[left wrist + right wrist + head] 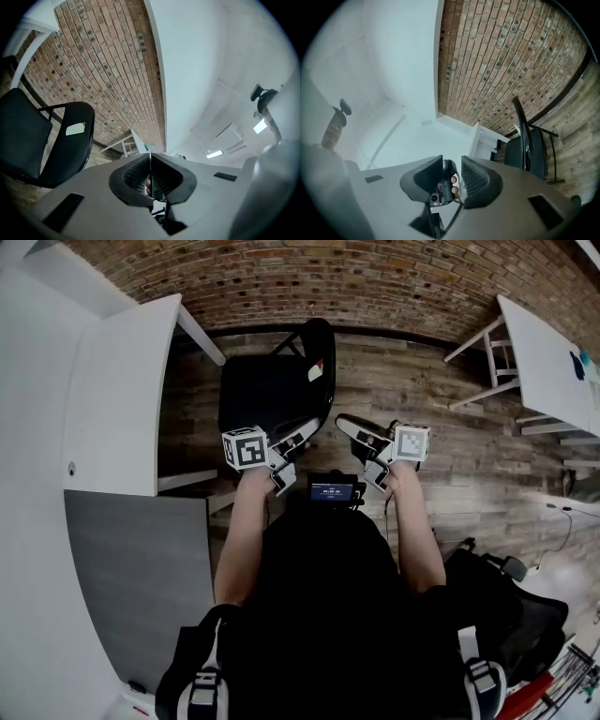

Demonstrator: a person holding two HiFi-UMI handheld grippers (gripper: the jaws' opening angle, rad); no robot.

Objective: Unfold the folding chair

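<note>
1. a person stands on a wood-plank floor (450, 474) facing a brick wall (356, 282), holding a gripper in each hand at about waist height, seen steeply from above in the head view.
2. the black folding chair (267, 390) stands on the floor directly ahead of the person, just beyond both grippers and close to the wall. its seat is down and its backrest is up, with a small white tag (316, 370) on the backrest.
3. the left gripper (302, 435) points towards the chair's near edge. in the left gripper view its jaws (150, 161) are pressed together with nothing between them, and the chair (28, 136) sits off to the left of that frame, clear of the jaws, with the tag (75, 129) in plain sight.
4. the right gripper (354, 446) is held beside the left one, to the right of the chair. in the right gripper view its jaws (451, 161) stand partly apart with nothing clamped in the gap, and the chair (532, 150) appears side-on at the right of that frame, apart from the jaws.
5. neither gripper touches the chair in any view.
6. a white table (117, 390) flanks the chair on the left of the head view, and a second white table (544, 362) stands well apart at the right.
7. a small lit screen (333, 490) sits at the person's chest, between the two forearms.
</note>
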